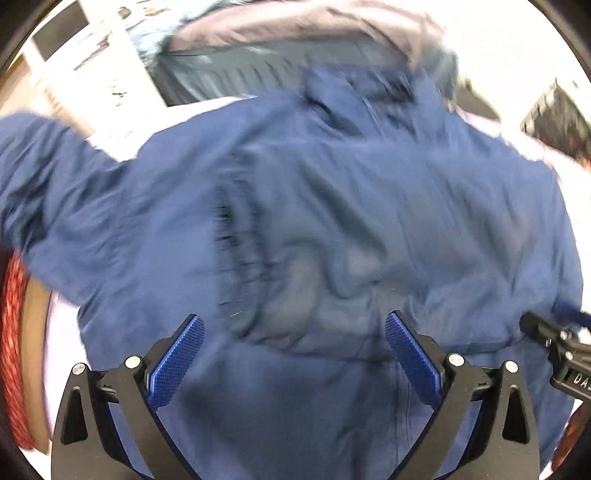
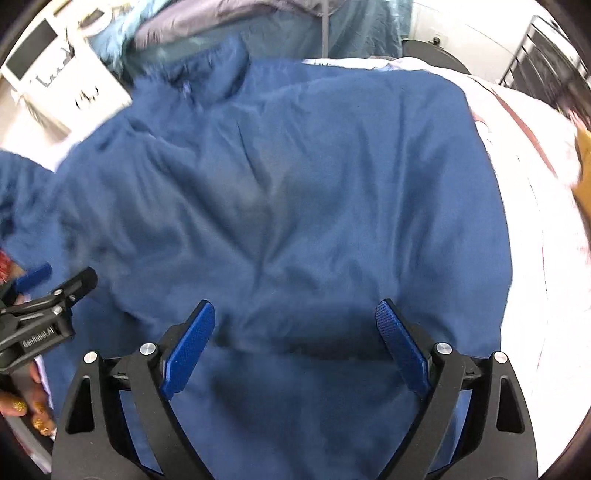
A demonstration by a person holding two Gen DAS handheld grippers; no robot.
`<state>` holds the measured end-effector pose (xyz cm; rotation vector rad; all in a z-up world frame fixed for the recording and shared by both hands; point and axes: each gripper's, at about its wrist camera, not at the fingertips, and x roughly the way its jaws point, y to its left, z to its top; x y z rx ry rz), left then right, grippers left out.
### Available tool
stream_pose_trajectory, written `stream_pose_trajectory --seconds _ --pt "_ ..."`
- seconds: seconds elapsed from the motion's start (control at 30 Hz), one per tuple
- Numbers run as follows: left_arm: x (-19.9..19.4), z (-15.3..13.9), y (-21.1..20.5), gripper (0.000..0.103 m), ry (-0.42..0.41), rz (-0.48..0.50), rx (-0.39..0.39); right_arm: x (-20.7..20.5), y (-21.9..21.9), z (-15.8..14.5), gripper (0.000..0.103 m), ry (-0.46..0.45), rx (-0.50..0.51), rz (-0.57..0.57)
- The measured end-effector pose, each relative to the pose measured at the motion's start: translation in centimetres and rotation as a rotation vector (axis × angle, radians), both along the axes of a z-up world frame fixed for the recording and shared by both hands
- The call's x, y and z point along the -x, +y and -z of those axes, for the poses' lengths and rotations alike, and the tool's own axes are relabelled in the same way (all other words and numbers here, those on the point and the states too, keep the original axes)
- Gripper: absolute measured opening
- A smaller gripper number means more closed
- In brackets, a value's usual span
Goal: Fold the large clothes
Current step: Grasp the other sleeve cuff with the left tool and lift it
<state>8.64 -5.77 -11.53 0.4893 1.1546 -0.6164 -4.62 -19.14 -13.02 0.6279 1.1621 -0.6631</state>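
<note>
Lying spread across a white bed [image 2: 535, 295], a blue jacket [image 2: 295, 203] awaited folding.
Left gripper [image 1: 294, 334] and right gripper [image 2: 295, 319] hovered over its hem, both spread wide and holding nothing; pinching clean edges would probably help. Piled bedding [image 2: 280, 33] crowded the collar end, likely limiting room there.

We see a plain deep blue jacket [image 2: 288, 206] lying on a white bed sheet [image 2: 535, 258] with faint red markings. Both grippers are black with ridged blue pads [image 2: 190, 350], and beyond the jacket lies teal and grey fabric [image 2: 280, 29].
</note>
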Motion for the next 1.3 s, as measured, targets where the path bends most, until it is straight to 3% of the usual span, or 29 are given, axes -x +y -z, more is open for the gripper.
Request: stream_pose_trajectory --seconds 0.13,0.2,0.3,0.6,0.77,0.97,1.1,1.2,1.3 --pt "-1.4 -1.8 6.2 0.097 0.023 -0.106 0.079 2.0 2.0 -0.7 0.088 -0.045 -0.111 -0.048" --pt "-2.6 -2.2 9.0 0.097 0.002 -0.138 0.072 2.9 3.0 -0.8 0.088 -0.059 -0.174 -0.072" --pt "-5.6 -4.0 13.0 0.096 -0.052 -0.189 0.051 4.8 5.6 -0.9 0.088 -0.048 -0.182 -0.098" --pt "-19.2 -16.2 24.0 0.097 -0.311 -0.441 0.150 7.7 8.6 -1.4 0.088 -0.046 -0.194 -0.097" --pt "-25.7 -18.2 26.0 0.096 -0.246 -0.523 0.218 7.5 9.3 -2.2 0.088 -0.052 -0.165 -0.091" --pt "-30.8 -16.4 27.0 0.093 -0.092 -0.592 0.324 8.0 9.8 -3.5 0.088 -0.069 -0.152 -0.051" --pt "-32.0 -15.2 27.2 0.080 -0.031 -0.631 0.402 8.3 10.3 -3.5 0.088 -0.050 -0.137 -0.044" --pt "-32.4 -14.6 26.8 0.070 -0.039 -0.628 0.382 8.9 10.4 -3.3 0.088 -0.048 -0.143 -0.010" --pt "-32.4 -14.6 26.9 0.052 -0.061 -0.607 0.375 9.3 10.4 -3.1 0.088 -0.052 -0.153 0.017"
